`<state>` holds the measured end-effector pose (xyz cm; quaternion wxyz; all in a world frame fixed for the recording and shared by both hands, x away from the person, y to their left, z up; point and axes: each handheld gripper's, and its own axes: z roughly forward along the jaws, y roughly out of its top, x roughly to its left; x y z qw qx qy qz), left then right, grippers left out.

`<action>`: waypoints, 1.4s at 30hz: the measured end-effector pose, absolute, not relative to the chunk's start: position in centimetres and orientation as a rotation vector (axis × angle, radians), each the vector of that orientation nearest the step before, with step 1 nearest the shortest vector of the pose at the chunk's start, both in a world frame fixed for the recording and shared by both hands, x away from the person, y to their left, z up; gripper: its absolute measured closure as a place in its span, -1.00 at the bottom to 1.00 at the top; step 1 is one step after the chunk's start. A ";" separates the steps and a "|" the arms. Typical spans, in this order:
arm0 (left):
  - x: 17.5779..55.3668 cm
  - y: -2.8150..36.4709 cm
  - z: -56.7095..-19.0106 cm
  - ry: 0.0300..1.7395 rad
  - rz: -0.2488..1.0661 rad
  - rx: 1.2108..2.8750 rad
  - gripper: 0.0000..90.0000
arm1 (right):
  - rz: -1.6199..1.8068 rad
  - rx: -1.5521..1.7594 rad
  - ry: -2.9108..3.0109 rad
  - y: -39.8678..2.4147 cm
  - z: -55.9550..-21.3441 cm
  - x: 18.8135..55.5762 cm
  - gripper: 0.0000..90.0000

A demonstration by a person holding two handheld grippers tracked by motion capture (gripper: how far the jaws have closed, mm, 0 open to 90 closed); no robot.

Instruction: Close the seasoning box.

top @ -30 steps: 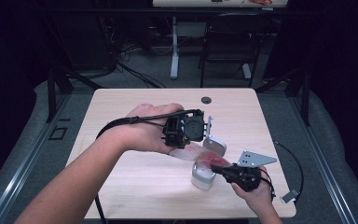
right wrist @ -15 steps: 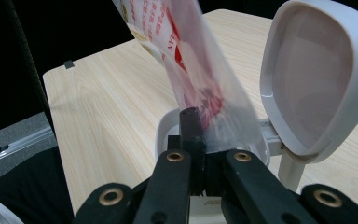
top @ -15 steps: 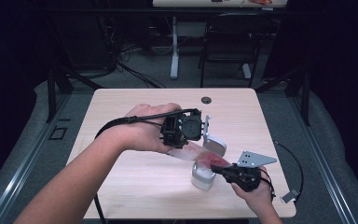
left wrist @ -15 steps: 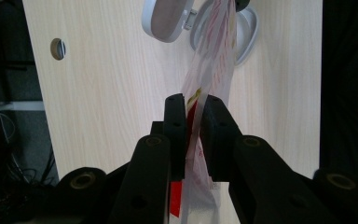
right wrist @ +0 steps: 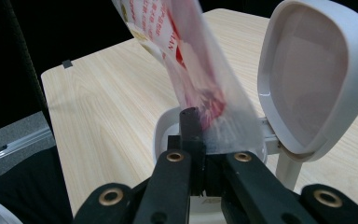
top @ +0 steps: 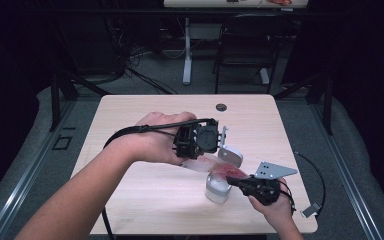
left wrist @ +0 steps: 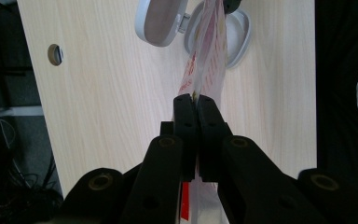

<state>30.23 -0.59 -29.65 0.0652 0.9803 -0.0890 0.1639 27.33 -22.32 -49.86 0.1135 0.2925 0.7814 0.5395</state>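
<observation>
A clear plastic packet (top: 214,165) with red print is stretched between my two grippers above a small white container (top: 216,191) whose hinged lid (top: 230,155) stands open. My left gripper (top: 197,159) points down at the table. Its jaws have just been closing and now pinch the packet's upper end (left wrist: 209,60), fingertips together (left wrist: 196,99). My right gripper (top: 232,180) is shut on the packet's lower end (right wrist: 191,60) right over the container's mouth (right wrist: 165,126), beside the raised lid (right wrist: 307,79). From the left gripper view the container (left wrist: 240,32) and lid (left wrist: 161,21) lie below.
The wooden table (top: 145,195) has a round cable hole (top: 221,107) near its far edge. A cable (top: 320,180) loops off the right edge. A chair (top: 245,45) and desk legs stand behind the table on the dark floor.
</observation>
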 end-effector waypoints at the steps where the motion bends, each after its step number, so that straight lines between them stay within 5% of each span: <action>1: 30.2 -0.6 -29.6 -0.269 0.492 2.958 0.97 | 1.577 0.856 2.293 -22.3 -49.8 27.3 1.00; 42: 29.6 -1.4 -29.1 -0.302 0.512 2.944 0.98 | 1.532 0.842 2.279 -22.9 -49.3 27.0 1.00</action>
